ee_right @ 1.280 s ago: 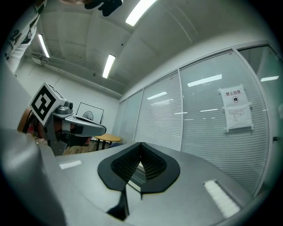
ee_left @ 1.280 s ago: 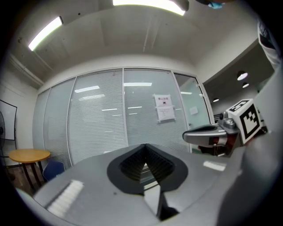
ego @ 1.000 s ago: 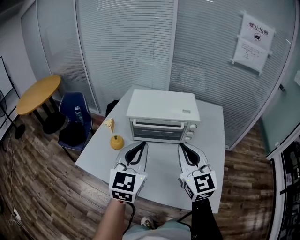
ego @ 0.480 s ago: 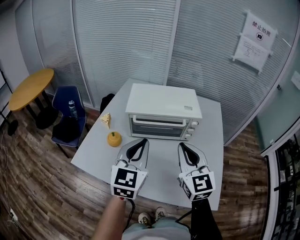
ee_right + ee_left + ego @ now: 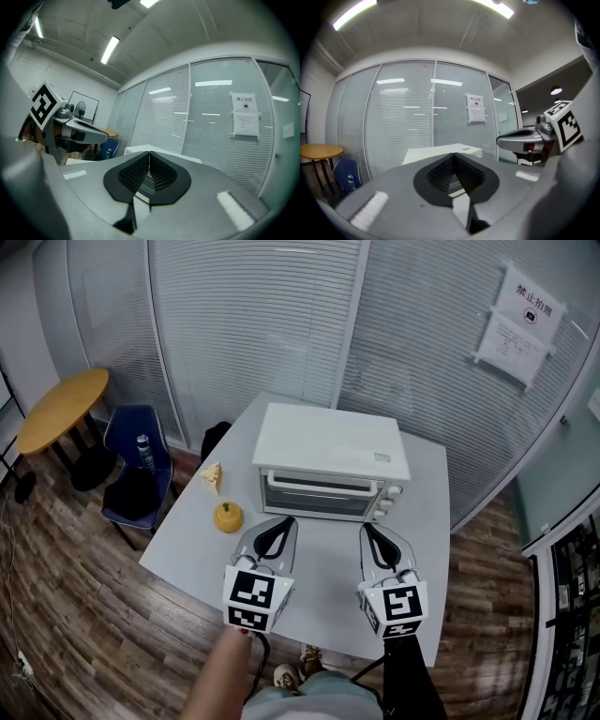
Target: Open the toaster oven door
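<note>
Toaster oven point(image 5: 330, 442) on surface point(image 5: 323, 563), door point(image 5: 317, 495) shut. Left gripper point(image 5: 282, 521) and right gripper point(image 5: 366, 527) just near of it, both pinched closed (tips touching).

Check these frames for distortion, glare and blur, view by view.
Head view: evenly lit, sharp on the toaster oven, blinds bowed. Left gripper view: heavy fisheye, dark corners, ceiling lights mirrored in the glass, left hand-held gripper soft. Right gripper view: likewise, right hand-held gripper soft.
</note>
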Demonstrator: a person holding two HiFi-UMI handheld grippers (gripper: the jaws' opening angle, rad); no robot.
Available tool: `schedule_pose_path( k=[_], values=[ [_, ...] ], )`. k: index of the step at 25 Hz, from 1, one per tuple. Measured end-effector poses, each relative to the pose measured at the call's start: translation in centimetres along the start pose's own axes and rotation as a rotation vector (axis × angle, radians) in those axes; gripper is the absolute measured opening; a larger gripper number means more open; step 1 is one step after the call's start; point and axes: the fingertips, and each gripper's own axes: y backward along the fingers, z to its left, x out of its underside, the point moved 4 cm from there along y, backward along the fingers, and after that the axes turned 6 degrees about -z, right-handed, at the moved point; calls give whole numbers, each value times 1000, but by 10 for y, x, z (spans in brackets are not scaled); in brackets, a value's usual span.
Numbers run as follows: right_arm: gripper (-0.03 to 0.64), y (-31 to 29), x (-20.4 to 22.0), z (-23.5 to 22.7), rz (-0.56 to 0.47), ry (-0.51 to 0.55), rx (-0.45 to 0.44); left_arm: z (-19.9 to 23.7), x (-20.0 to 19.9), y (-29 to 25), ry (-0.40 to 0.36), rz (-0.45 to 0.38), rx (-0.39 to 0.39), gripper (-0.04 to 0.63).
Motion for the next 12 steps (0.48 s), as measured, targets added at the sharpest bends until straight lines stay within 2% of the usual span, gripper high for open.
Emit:
schedule_pose_path(
  k=[12],
  values=[
    [3,-67,34,-29,61,-75,-116,24,18,-62,-6,56,-25,57]
  ],
)
